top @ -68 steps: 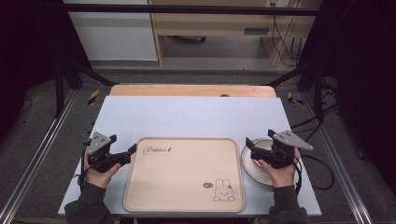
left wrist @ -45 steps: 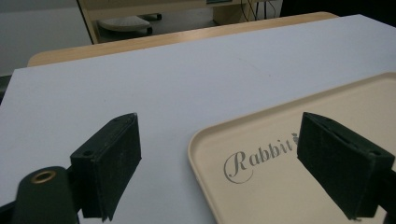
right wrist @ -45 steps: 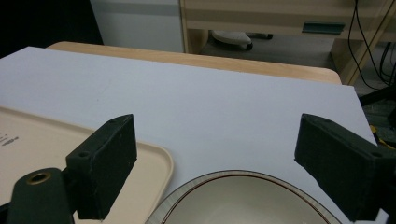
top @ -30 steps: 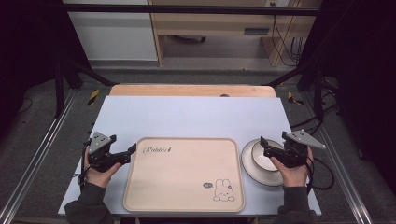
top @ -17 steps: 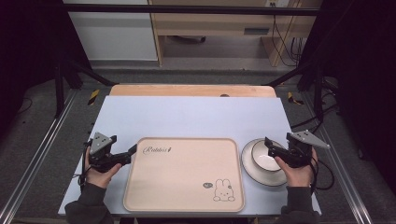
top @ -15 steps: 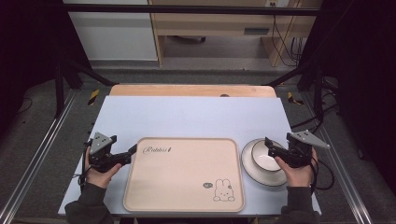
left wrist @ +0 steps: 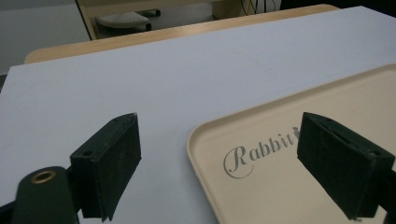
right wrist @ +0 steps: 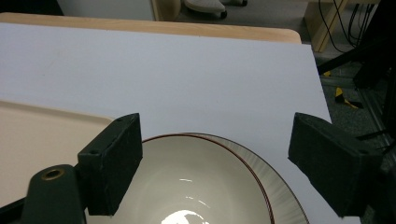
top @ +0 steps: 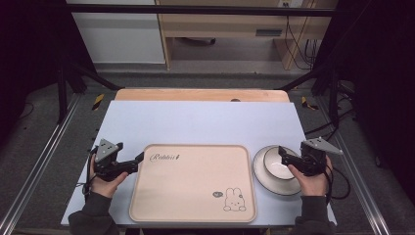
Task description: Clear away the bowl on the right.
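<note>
A beige tray (top: pixel 193 181) with a rabbit drawing and the word "Rabbit" lies at the front middle of the table. Right of it a white bowl (top: pixel 276 163) with a dark red rim sits on a white plate (top: pixel 264 180). My left gripper (top: pixel 138 158) is open at the tray's left edge, one jaw over the tray (left wrist: pixel 261 182), the other over bare table. My right gripper (top: pixel 283 152) is open just over the bowl's right side. The bowl (right wrist: pixel 196 186) lies below and between its jaws, nothing held.
The pale blue table top (top: pixel 205 122) stretches back to a wooden strip (top: pixel 200 94) at the far edge. Metal rails (top: pixel 44 161) run along both sides, and cables (top: pixel 337 183) trail at the right.
My right gripper has drawn back to the right, from over the bowl's middle to its right side. The left gripper and tray have stayed put.
</note>
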{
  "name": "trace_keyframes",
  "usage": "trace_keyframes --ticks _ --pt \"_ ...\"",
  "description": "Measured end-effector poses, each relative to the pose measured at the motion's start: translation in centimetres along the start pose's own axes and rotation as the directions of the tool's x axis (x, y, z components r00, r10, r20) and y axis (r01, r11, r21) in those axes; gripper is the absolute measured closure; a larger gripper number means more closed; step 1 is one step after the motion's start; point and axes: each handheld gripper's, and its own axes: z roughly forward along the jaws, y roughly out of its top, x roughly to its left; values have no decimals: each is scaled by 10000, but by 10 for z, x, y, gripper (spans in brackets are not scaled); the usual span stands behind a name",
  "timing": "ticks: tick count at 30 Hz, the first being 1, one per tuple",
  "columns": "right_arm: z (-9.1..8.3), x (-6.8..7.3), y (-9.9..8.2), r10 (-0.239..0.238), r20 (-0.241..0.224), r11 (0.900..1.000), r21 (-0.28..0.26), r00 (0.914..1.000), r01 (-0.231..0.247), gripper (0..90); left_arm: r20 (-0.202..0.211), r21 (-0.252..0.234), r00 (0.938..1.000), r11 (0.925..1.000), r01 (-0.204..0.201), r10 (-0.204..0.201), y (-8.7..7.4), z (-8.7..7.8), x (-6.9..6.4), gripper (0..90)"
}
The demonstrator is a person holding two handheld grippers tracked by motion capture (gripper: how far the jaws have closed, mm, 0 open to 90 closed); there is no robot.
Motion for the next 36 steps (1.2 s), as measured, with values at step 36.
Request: trace_keyframes --ticks 36 --pt "21 -10 -16 -221 437 9735 2282 9988 116 406 18 64 10000 10000 -69 69 -1 1 -2 133"
